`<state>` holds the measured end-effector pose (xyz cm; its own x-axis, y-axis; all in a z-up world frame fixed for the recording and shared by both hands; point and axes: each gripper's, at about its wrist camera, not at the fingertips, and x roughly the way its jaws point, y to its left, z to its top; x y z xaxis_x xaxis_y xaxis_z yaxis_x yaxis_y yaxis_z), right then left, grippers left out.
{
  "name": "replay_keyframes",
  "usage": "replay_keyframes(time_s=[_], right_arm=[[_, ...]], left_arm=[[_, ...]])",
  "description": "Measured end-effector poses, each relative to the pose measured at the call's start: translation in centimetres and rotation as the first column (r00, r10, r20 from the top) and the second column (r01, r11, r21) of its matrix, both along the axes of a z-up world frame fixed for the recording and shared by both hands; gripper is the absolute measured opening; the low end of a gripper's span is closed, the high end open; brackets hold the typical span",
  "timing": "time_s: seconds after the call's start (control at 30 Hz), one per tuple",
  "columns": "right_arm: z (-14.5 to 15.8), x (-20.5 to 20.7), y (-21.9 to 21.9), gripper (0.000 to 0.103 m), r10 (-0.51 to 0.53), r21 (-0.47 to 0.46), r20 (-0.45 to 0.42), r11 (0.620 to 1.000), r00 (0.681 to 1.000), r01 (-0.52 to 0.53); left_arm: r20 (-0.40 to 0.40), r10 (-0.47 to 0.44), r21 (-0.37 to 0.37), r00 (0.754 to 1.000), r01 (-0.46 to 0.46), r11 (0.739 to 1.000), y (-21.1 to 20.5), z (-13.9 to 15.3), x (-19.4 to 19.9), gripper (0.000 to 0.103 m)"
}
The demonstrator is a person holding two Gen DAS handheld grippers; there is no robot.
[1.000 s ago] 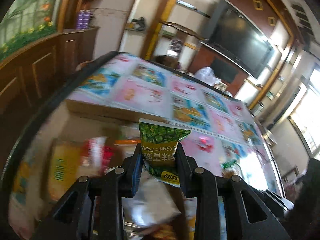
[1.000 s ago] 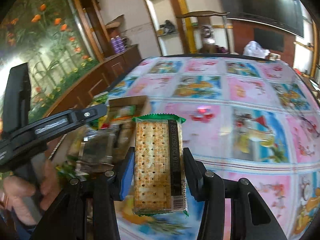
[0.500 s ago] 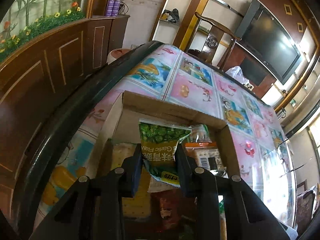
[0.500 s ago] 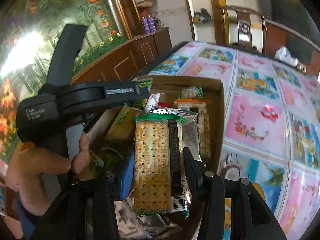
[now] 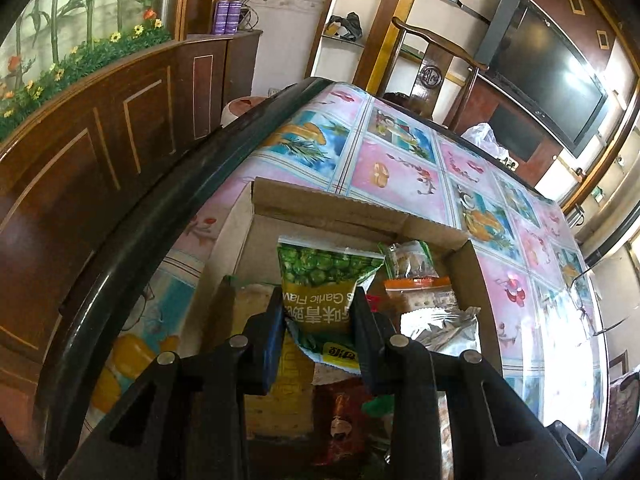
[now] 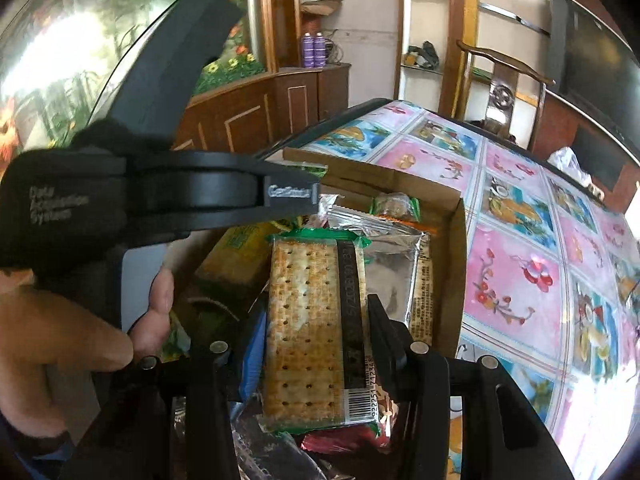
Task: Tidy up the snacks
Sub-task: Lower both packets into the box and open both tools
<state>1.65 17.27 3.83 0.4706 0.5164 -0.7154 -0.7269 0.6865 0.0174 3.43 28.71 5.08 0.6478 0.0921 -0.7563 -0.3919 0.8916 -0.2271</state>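
My left gripper (image 5: 318, 314) is shut on a green packet of garlic peas (image 5: 326, 280) and holds it over an open cardboard box (image 5: 332, 210) with several snack packets inside. My right gripper (image 6: 316, 320) is shut on a clear pack of crackers (image 6: 308, 320) with a green edge, held over the same box (image 6: 452, 256). The left gripper's body (image 6: 168, 192) and the hand holding it fill the left of the right wrist view.
The box stands near the left edge of a table (image 5: 400, 172) with a pink and blue picture cloth. In the box lie a silver packet (image 5: 440, 328), an orange-topped packet (image 5: 420, 292) and a yellow box (image 6: 236, 256). A wooden cabinet (image 5: 100, 120) stands left of the table.
Both grippers have moved left from over the tablecloth to above the open box, still holding their packets. The box interior now fills the lower part of both views.
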Motion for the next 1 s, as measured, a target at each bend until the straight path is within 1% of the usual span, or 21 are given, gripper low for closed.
replay_keyframes(time_s=[0.2,0.53,0.83,1.0], right_arm=[[-0.1,-0.4,-0.2,0.051,0.037,0.009,-0.008,0.999,0.999,-0.037],[0.0,-0.5,-0.4,0.051,0.04,0.016,-0.011,0.999,0.999,-0.039],[0.1,-1.1,-0.5,0.051,0.053,0.006,0.013,0.999,0.999,-0.053],[0.5,-1.3,-1.0,0.051,0.062,0.022,0.017,0.998,0.998,-0.062]], left_arm=[[0.002,-0.001,0.015,1.0,0.001,1.0,-0.2,0.0,0.0,0.03],[0.005,-0.001,0.075,1.0,0.001,0.997,-0.9,0.3,0.0,0.03],[0.007,0.0,0.083,1.0,0.0,0.997,-0.9,0.5,0.1,0.03],[0.014,-0.001,0.085,1.0,-0.001,0.996,-0.9,0.7,0.0,0.03]])
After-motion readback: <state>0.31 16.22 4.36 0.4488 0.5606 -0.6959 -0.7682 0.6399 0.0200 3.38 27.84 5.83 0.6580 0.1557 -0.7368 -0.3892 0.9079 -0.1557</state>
